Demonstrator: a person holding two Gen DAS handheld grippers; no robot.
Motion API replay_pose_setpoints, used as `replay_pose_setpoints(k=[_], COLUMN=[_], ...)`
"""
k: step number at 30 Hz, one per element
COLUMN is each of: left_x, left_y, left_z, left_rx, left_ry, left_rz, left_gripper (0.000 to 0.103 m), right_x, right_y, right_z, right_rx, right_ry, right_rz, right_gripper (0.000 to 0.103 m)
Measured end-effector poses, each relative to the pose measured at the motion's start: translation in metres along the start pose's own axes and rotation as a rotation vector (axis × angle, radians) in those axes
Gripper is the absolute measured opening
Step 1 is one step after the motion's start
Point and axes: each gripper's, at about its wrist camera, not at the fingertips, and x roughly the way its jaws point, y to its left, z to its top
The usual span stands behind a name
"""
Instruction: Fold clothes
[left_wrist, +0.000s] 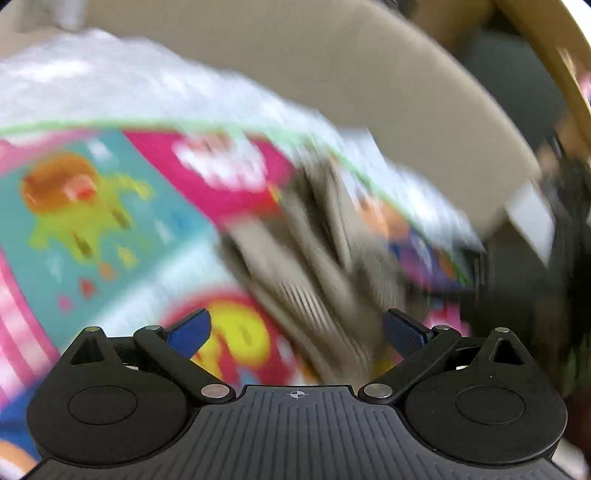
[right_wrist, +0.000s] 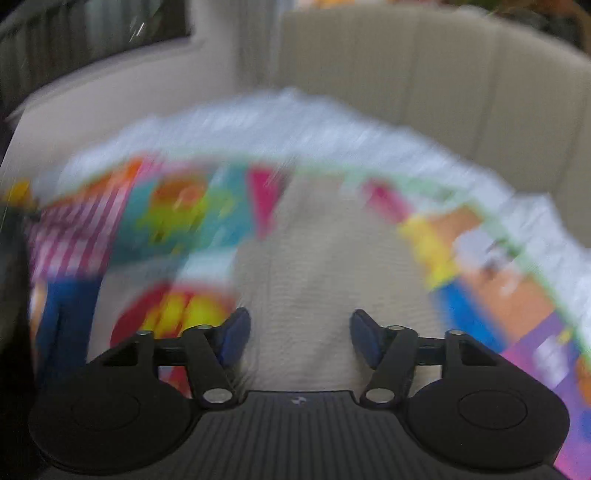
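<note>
In the left wrist view the left tool (left_wrist: 297, 330) stands with its blue fingers (left_wrist: 190, 332) spread wide and nothing between them. Just past the tips, from about 12 toward 1 o'clock, lies the beige garment (left_wrist: 314, 266), bunched into long ridges and folds, with a fine ribbed knit showing where the cloth is nearest. It rests on a bright play mat (left_wrist: 110, 221) printed with an orange lion on teal, pink panels and a yellow-and-red patch, edged by a thin green border. Beyond the border a white quilted cover (left_wrist: 110, 85) shows, and farther off a beige upholstered backrest (left_wrist: 369, 74) curves across from 12 to 2 o'clock.

In the right wrist view the right tool (right_wrist: 300, 334) is also parted wide and grips nothing. The beige garment (right_wrist: 317, 266) runs straight ahead from between the tips toward 12 o'clock as a pale, flatter strip; heavy blur makes its texture only roughly readable, perhaps a waffle-like knit. The play mat (right_wrist: 498, 288) flanks it at 9 and 3 o'clock, with the white quilted cover (right_wrist: 258, 122) and backrest (right_wrist: 443, 74) behind.
</note>
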Motion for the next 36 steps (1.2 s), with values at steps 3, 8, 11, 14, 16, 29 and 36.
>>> replay_pose_setpoints(k=[3,8,11,14,16,29,36], left_x=[0.005,0.057,0.083,0.094,0.095,0.026,0.057], left_y=[-0.001,-0.001,0.027,0.053,0.066,0.029,0.047], left_z=[0.031,0.072,0.070,0.060,0.050,0.015,-0.009], left_rx=[-0.023,0.031,-0.026,-0.090,-0.128,-0.252,-0.351], left_ry=[-0.099,-0.078,-0.032,-0.017,-0.034,-0.068,0.074], left_rz=[0.012,0.116,0.168,0.171,0.143,0.131,-0.078], left_gripper=[0.102,0.088,0.087,0.092,0.093,0.088,0.026], right_x=[0.002,-0.017,-0.011,0.009,0.008,-0.012,-0.041], right_y=[0.032,0.036,0.039,0.042,0.040,0.035,0.009], right_z=[-0.019,-0.017,-0.018,-0.021,-0.023,-0.026,0.008], right_rx=[-0.162,-0.151,-0.154,-0.184,-0.176,-0.259,-0.137], right_ry=[0.006,-0.089,-0.124,-0.105,-0.113,-0.133,-0.104], right_rz=[-0.060,-0.111,-0.156,-0.191,-0.207,-0.228,-0.131], right_gripper=[0.065,0.065,0.071,0.072,0.071,0.034,0.022])
